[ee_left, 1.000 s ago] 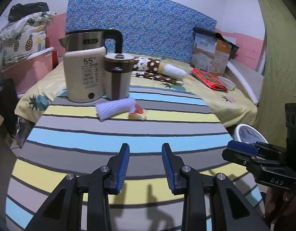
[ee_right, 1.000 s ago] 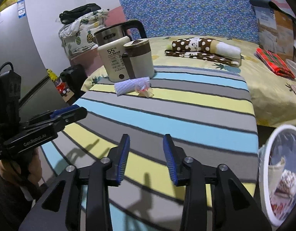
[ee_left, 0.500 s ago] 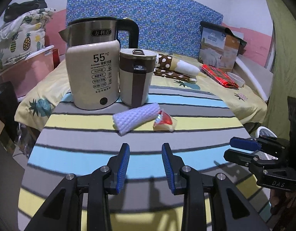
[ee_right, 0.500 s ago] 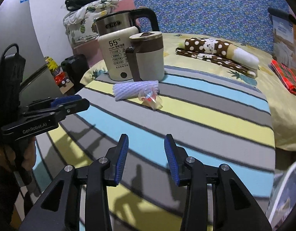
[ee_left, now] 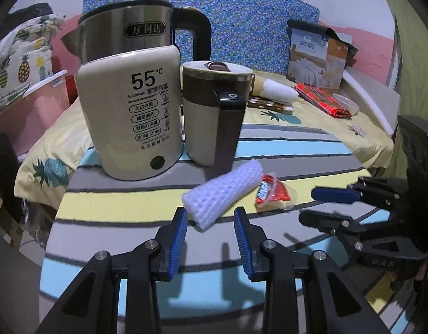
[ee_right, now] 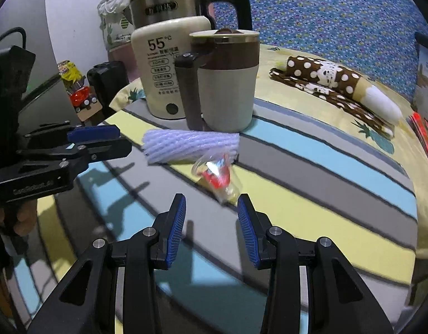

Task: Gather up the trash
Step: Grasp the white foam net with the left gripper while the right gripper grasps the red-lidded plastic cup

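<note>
While both tools hover open and empty over the striped tabletop (ee_left: 108,211), the left tool (ee_left: 209,217) faces the white foam sleeve (ee_left: 223,192) at 12 o'clock, the right tool (ee_right: 211,206) faces the red wrapper (ee_right: 218,178) beside it, with mug (ee_left: 211,117) and kettle (ee_left: 130,111) beyond.

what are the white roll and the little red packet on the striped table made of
White roll: looks like soft foam netting, matte, with a ribbed mesh surface. Red packet: seems to be thin glossy plastic film, clear at the edges, crinkled and catching glare.
</note>
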Motion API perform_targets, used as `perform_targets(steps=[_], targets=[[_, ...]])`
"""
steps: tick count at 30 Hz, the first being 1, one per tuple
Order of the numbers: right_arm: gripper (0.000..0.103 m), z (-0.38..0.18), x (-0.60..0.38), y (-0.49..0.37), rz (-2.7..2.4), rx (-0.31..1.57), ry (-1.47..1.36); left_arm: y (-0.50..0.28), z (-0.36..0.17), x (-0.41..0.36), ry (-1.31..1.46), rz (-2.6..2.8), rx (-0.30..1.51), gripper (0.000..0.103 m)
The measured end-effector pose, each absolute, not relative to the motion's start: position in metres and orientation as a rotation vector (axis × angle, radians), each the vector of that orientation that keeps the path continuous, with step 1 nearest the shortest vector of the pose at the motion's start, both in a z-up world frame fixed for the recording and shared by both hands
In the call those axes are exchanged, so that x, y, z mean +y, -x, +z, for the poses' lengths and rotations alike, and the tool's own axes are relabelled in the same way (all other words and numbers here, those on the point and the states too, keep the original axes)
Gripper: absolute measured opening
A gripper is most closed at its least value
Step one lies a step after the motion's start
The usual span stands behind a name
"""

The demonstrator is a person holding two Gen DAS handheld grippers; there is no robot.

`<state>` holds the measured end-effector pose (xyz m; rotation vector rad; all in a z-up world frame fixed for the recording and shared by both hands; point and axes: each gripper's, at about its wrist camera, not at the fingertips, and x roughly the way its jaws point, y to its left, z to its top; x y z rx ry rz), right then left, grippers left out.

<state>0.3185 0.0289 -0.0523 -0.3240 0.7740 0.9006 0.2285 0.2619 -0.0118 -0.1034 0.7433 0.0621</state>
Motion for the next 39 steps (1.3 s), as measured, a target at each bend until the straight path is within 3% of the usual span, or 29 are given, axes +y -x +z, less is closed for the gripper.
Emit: perform_targets(steps=[11, 14, 16, 28, 30, 31, 39], targets=[[0.041, -0.062, 0.051, -0.337, 0.923, 0.803, 0.371, -0.255, -0.021, 0.279, 0.092, 0.008, 0.737, 0.034], [0.041, -0.061, 0.048, -0.336, 0.95, 0.82, 0.335, -0.264, -0.024, 0.276, 0.081, -0.031, 0.751, 0.04], [0.035, -0.061, 0.045, -0.333, 0.951, 0.824, 0.328, -0.268, -0.026, 0.273, 0.069, -0.041, 0.757, 0.041], [0.033, -0.062, 0.012, -0.327, 0.898, 0.877, 0.229, -0.285, -0.038, 0.24, -0.054, -0.123, 0.814, 0.044], [0.033, -0.061, 0.005, -0.327, 0.887, 0.88, 0.202, -0.286, -0.041, 0.231, -0.079, -0.115, 0.827, 0.035], [0.033, -0.06, 0.002, -0.327, 0.885, 0.882, 0.188, -0.286, -0.042, 0.228, -0.086, -0.115, 0.83, 0.025], [0.033, -0.05, -0.032, -0.313, 0.85, 0.855, 0.115, -0.275, -0.035, 0.201, -0.061, -0.081, 0.823, 0.017]])
